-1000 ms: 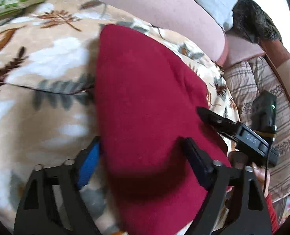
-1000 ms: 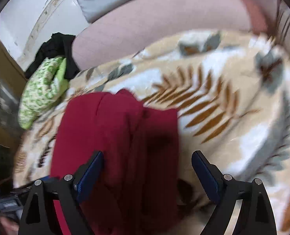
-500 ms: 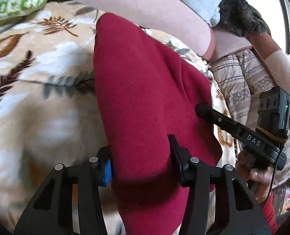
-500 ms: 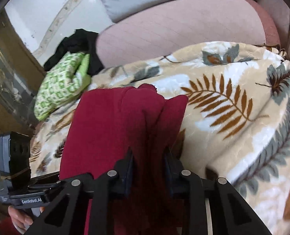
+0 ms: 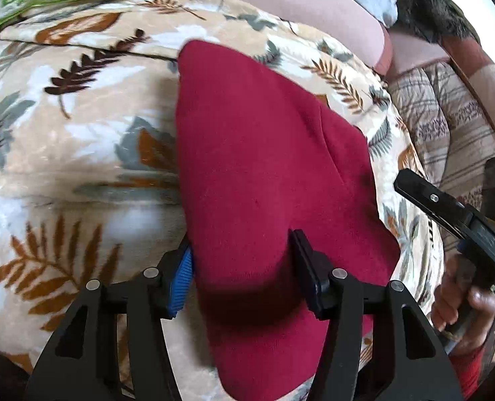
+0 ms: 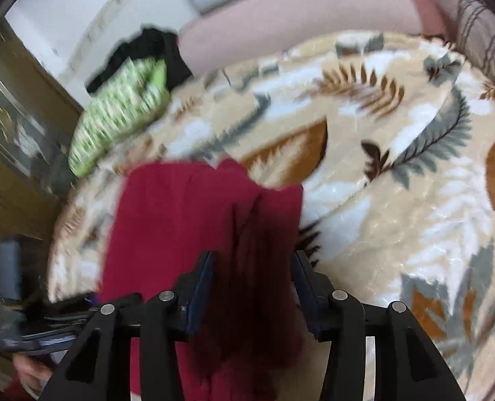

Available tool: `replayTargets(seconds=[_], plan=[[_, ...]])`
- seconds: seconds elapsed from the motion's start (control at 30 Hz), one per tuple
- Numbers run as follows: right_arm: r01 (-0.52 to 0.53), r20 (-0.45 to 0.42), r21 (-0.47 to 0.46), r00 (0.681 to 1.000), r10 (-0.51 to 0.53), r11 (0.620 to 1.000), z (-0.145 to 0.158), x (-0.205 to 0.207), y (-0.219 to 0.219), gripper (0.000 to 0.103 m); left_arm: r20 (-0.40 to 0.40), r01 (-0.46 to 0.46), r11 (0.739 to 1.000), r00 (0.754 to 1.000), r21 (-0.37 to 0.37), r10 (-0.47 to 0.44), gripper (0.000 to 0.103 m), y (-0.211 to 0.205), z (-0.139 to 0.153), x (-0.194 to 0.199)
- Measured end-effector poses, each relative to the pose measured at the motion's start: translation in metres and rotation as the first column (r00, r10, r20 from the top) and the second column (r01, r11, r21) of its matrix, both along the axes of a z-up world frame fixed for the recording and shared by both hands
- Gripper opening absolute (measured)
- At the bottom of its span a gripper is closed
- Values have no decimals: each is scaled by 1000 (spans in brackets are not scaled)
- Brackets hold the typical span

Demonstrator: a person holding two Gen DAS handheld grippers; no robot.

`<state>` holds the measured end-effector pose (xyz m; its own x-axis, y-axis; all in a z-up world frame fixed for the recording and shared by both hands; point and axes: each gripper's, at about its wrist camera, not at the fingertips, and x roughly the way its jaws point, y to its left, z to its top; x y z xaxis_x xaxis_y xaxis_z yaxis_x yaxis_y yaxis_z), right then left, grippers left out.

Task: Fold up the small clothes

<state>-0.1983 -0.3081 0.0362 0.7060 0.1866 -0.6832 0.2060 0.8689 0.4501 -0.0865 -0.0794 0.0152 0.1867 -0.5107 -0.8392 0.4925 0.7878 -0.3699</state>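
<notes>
A dark red fleece garment (image 5: 264,167) lies folded lengthwise on a leaf-patterned blanket (image 5: 80,133). My left gripper (image 5: 240,267) has its fingers either side of the garment's near end, with cloth between them, partly apart. In the right wrist view the same garment (image 6: 187,227) runs under my right gripper (image 6: 252,287), whose fingers stand partly apart around a bunched fold. The right gripper also shows in the left wrist view (image 5: 448,214), held by a hand off the garment's right edge.
A green patterned cloth (image 6: 120,113) and a black item (image 6: 140,50) lie at the blanket's far left. A pink bolster (image 6: 297,20) lies at the back. A striped quilt (image 5: 448,127) lies to the right. A wooden cabinet (image 6: 10,117) stands at the left.
Both grippers closed on the garment half a second ago and have since widened. The right gripper has moved off the garment's right edge, and its view is blurred with motion.
</notes>
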Motion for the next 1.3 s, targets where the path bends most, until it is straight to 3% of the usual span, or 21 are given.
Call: replayTargets(seconds=[0.1,0.2,0.23,0.27,0.33,0.43,0.57,0.7,0.77,0.93,1.07,1.17,1.3], plan=[[-28,-35,-88,999,25,996,5,15,17,48,42,2,1000,999,28,-3,55,-2,4,-5],[-46,-78,-62,996,41,997,-13,35,22,45,64,-4,999,998,41,2,56,-1,2,-8],[-46,-106,-60,994,39,997,-22,41,22,24,63,-6,999,998,38,4,56,-3,2,-8],[-45,-126,-68,991,36,997,-28,45,22,10,63,-6,999,998,37,4,56,-3,2,-8],[-51,-99,-79,994,43,996,-24,41,20,8,74,-2,999,997,38,-1,57,-4,4,-9],[-26,-76,-135,997,16,990,-17,32,17,7,107,4,999,994,38,-9,59,-6,7,-12],[-30,-138,-172,990,6,985,-36,40,21,7,145,-6,997,989,74,-5,59,-12,8,-16],[-1,-100,-145,995,-14,989,-15,27,18,9,151,-18,996,988,83,5,59,-9,7,-17],[8,-77,-197,997,-24,980,1,16,23,13,152,-26,996,988,82,13,59,-6,7,-16],[-68,-12,-250,998,67,966,24,4,50,14,161,-35,996,987,85,20,59,-6,8,-20],[-107,-65,-282,994,93,953,3,17,65,15,176,-41,995,984,90,25,59,-5,9,-23],[-115,-175,-279,982,67,954,-33,31,65,15,181,-48,995,983,87,32,59,-3,10,-25],[-89,-132,-270,990,54,959,-19,17,66,15,201,-55,996,979,72,39,59,2,16,-29]])
